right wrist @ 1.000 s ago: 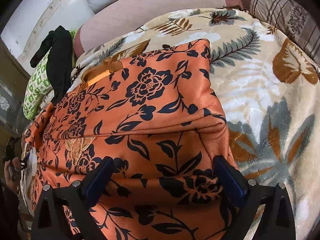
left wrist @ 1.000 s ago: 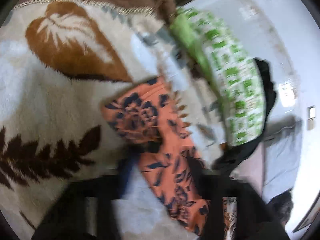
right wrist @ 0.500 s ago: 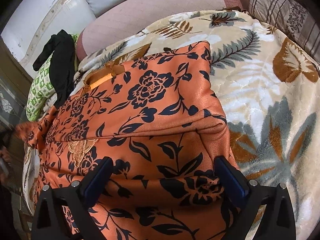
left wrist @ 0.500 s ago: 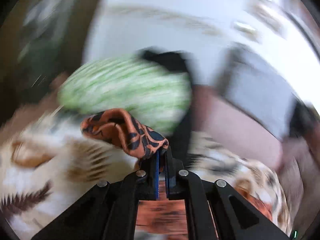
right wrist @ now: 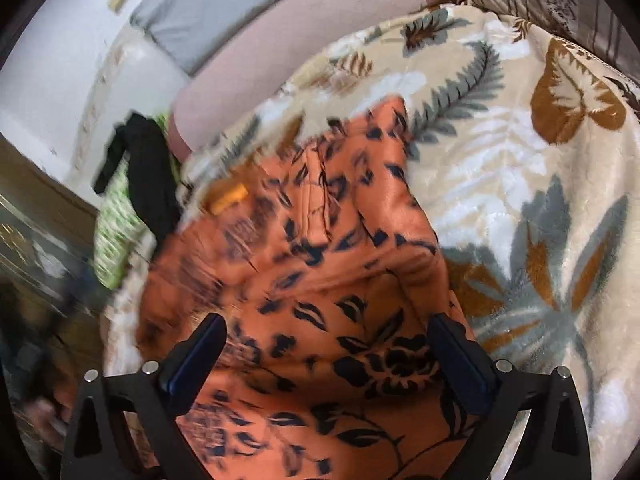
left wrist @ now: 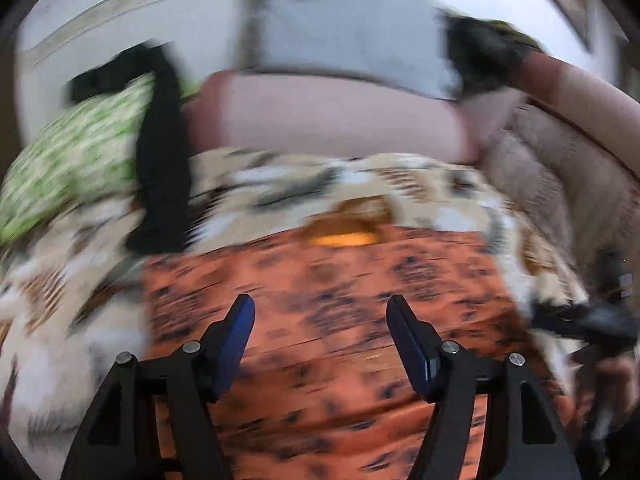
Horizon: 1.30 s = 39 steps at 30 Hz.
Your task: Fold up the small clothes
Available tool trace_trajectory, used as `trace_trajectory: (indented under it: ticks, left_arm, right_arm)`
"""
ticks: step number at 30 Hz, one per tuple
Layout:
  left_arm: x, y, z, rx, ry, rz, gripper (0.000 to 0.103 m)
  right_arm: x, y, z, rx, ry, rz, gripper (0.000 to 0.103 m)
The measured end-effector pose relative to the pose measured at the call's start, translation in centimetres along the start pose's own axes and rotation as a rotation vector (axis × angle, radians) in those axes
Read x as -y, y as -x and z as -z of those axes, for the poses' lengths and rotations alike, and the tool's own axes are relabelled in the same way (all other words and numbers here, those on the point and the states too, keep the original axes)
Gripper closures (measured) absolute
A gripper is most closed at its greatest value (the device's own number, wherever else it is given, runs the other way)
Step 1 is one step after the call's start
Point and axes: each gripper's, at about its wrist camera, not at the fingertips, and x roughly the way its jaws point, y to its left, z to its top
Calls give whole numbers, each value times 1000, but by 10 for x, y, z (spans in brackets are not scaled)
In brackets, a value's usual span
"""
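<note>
The orange garment [right wrist: 320,300] lies on the leaf-print blanket [right wrist: 520,152], part folded. The left hand-held gripper [left wrist: 320,334] is opening above it with nothing pinched; the right hand-held gripper [right wrist: 326,350] hangs spread over its near edge. Next, probably, each takes an edge for another fold.

Home bedroom: bed under leaf-print blanket [right wrist: 520,184], pink bolster [left wrist: 340,116], grey pillow [left wrist: 340,28], white wall.

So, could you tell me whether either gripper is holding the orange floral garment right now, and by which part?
Nothing is held: the left gripper is opening and the right gripper is open, both above the orange garment.
</note>
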Motion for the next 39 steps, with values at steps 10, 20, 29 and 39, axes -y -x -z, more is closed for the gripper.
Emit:
trace_trajectory:
  ticks: [10,20,29,39]
  left_arm:
    - [-104,-54,51,-186,194,-203,34]
    - [-124,-55,68,-169,239,-196,60]
    - [-110,-21,42,-52,180,-238,33]
    - [-116,-80,47,-253,196,-335,26]
  right_arm:
    - [-7,-72,-64,-133,-142,-27,8]
    - [-74,-56,-60,-116,95,56,88]
    - [-45,-53,-42,-116,104,189,31]
    - [-25,-114,-45,-293,-83,-69,30]
